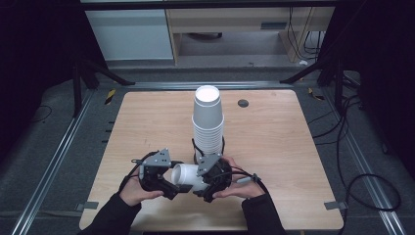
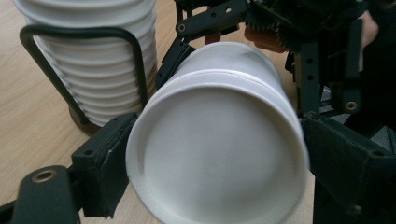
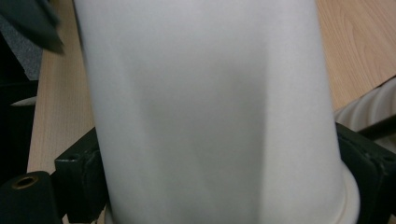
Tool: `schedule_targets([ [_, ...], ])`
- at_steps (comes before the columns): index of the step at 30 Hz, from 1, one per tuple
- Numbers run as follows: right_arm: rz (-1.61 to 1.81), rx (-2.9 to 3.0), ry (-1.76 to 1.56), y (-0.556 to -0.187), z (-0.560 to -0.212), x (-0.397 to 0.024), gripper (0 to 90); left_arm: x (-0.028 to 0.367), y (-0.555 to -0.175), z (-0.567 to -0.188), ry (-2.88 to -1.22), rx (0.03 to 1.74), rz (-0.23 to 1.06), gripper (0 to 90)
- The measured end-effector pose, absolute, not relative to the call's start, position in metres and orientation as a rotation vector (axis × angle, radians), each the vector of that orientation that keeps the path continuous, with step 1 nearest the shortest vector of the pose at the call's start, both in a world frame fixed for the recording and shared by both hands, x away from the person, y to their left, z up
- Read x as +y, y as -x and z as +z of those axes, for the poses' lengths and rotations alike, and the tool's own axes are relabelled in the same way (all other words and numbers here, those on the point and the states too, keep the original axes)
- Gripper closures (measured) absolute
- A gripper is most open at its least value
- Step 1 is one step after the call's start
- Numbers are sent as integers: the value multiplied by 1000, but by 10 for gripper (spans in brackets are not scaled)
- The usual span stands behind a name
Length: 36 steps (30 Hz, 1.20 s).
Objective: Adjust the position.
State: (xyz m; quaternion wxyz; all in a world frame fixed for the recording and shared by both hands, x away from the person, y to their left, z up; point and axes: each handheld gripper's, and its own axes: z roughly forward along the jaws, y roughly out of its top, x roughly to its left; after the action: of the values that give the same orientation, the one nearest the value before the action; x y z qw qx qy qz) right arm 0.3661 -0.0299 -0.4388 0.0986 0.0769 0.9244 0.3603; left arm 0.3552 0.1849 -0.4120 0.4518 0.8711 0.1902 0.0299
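Observation:
A white paper cup point(image 1: 188, 176) lies on its side in the air between my two grippers, near the table's front edge. My right gripper point(image 1: 199, 180) is shut on it near the rim; in the right gripper view the cup point(image 3: 205, 93) stands between the jaws point(image 3: 219, 168), pads against both sides. In the left gripper view the cup's base point(image 2: 219, 93) faces the camera. My left gripper point(image 2: 215, 154) stands open around that base, pads close beside it. The left gripper point(image 1: 178, 177) comes in from the left. A tall stack of white cups point(image 1: 208, 122) stands just behind.
The stack sits in a black wire holder point(image 2: 79, 32) on the wooden table point(image 1: 274, 147). A small dark grommet point(image 1: 243, 103) lies at the back right. Cables run across the floor to the right point(image 1: 352, 161). Metal rails flank the table.

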Motion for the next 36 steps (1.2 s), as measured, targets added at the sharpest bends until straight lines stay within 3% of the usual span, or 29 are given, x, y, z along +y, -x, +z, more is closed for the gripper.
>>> schedule_targets([
  [6,1059,2735,-203,-365,-437,-23,89,183,-355,-415,-2162,478,68,176],
  [25,1099,2723,-228,-366,-438,-25,48,187,-354,-409,-2162,473,92,204],
  [36,1346,2573,-389,-367,-421,-63,39,213,-361,-401,-2077,498,117,203],
])
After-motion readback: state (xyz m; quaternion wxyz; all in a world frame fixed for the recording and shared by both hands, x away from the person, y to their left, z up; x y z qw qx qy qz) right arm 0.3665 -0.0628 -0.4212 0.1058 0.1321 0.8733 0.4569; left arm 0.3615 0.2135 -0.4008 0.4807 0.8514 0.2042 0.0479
